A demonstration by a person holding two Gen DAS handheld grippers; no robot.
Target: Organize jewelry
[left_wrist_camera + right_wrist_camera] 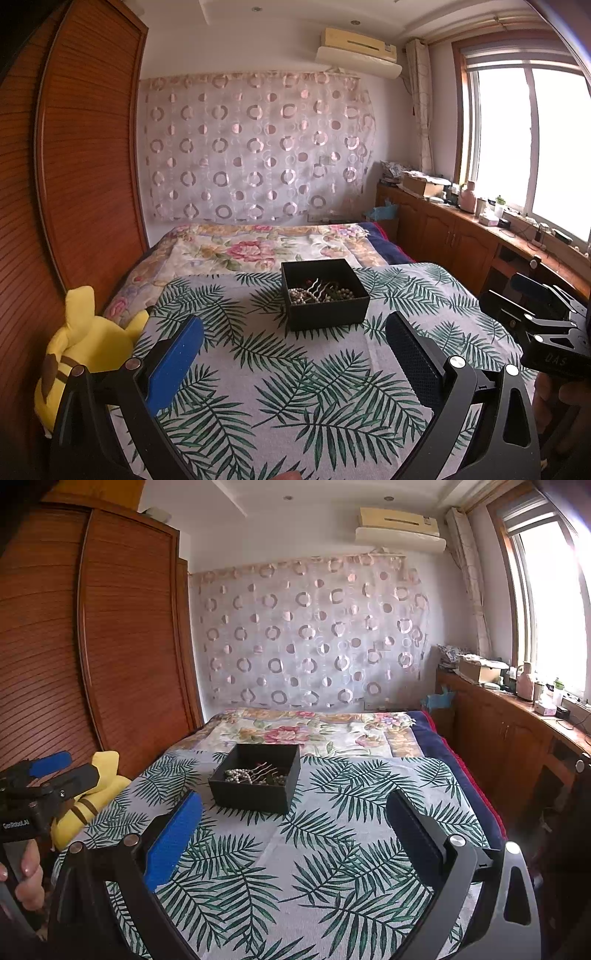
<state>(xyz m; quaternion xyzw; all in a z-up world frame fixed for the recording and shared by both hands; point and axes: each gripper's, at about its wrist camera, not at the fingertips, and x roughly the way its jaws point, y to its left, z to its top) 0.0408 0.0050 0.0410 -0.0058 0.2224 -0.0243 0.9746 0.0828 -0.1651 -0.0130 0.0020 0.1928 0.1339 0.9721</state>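
black box (pixel 325 295) sits mid-frame in the left wrist view, on the leaf-print cover (pixel 258 369) of the bed, open at the top, no lid in view. inside it: a tangle of pearl strands (pixel 301 295), a wavy-pronged hair comb (pixel 263 769) and some darker bits too small to name. no jewelry visible on the cover outside the box.

left claw (pixel 295 358) spread wide, holding nothing, low in frame and short of the box. right claw (pixel 295 834) likewise wide and empty; the box lies to its upper left.

scene fits two readings: pieces gathered into the box, or a heap waiting to be sorted out of it (cannot settle which).

judgement on handling: the strands look interlaced, so any pinch should take a single strand at a free loop, with the other claw bracing the box wall, since the soft bed will let the box tip or slide. the comb's prongs may snag beads.
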